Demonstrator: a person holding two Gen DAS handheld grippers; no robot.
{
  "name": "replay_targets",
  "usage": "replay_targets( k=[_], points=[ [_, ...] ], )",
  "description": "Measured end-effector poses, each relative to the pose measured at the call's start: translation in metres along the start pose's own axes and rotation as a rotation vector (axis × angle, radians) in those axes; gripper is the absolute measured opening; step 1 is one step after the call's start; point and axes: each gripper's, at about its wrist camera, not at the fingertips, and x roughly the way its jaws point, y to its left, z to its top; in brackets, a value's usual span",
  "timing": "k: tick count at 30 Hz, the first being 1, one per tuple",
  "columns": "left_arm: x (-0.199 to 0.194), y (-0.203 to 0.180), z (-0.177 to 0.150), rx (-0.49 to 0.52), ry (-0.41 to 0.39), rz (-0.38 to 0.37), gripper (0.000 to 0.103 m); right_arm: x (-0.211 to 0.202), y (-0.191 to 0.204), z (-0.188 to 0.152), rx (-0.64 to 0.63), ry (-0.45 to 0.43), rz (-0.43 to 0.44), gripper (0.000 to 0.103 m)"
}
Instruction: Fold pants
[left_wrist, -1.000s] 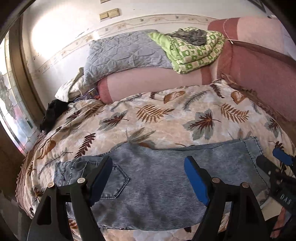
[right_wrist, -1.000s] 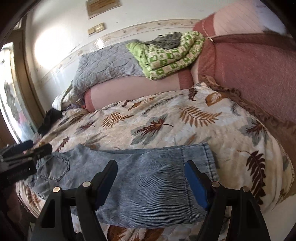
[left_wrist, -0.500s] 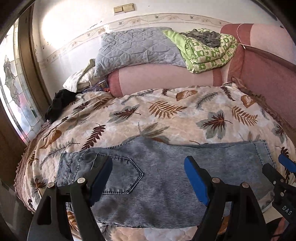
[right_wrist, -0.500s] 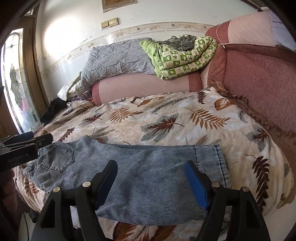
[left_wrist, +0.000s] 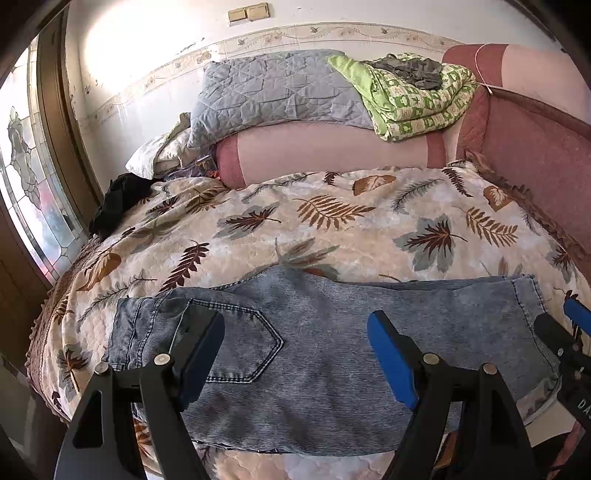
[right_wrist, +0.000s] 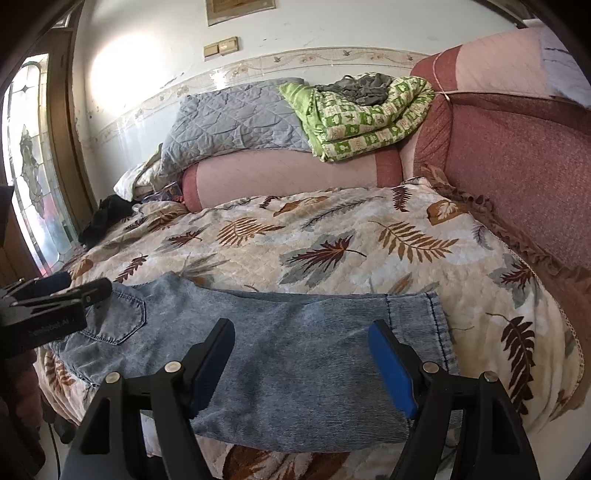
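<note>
Blue-grey denim pants (left_wrist: 332, 354) lie flat across the near edge of the bed, folded lengthwise, waist and back pocket (left_wrist: 236, 343) to the left, hem to the right; they also show in the right wrist view (right_wrist: 295, 350). My left gripper (left_wrist: 295, 350) is open and empty, held above the waist half. My right gripper (right_wrist: 301, 358) is open and empty, above the leg half near the hem (right_wrist: 432, 332). Each gripper shows at the edge of the other's view: the right (left_wrist: 569, 332), the left (right_wrist: 55, 291).
The bed has a leaf-print quilt (left_wrist: 332, 229). At the far side lie a pink bolster (left_wrist: 332, 151), a grey quilt (left_wrist: 273, 92) and a green blanket (left_wrist: 413, 99). A red padded headboard (right_wrist: 517, 166) runs along the right. A black cloth (left_wrist: 114, 203) lies far left by the window.
Both grippers have drawn back and up from the pants, so more of the bed and wall shows. The pants lie still. Both stay open.
</note>
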Motion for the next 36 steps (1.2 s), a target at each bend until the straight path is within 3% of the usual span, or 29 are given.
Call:
replay_targets(
  k=[36],
  points=[
    [0.0067,-0.0095,-0.0061,0.002,0.015,0.005,0.080,0.0020,-0.0026,-0.0002,0.014,0.006,-0.005,0.078]
  ],
)
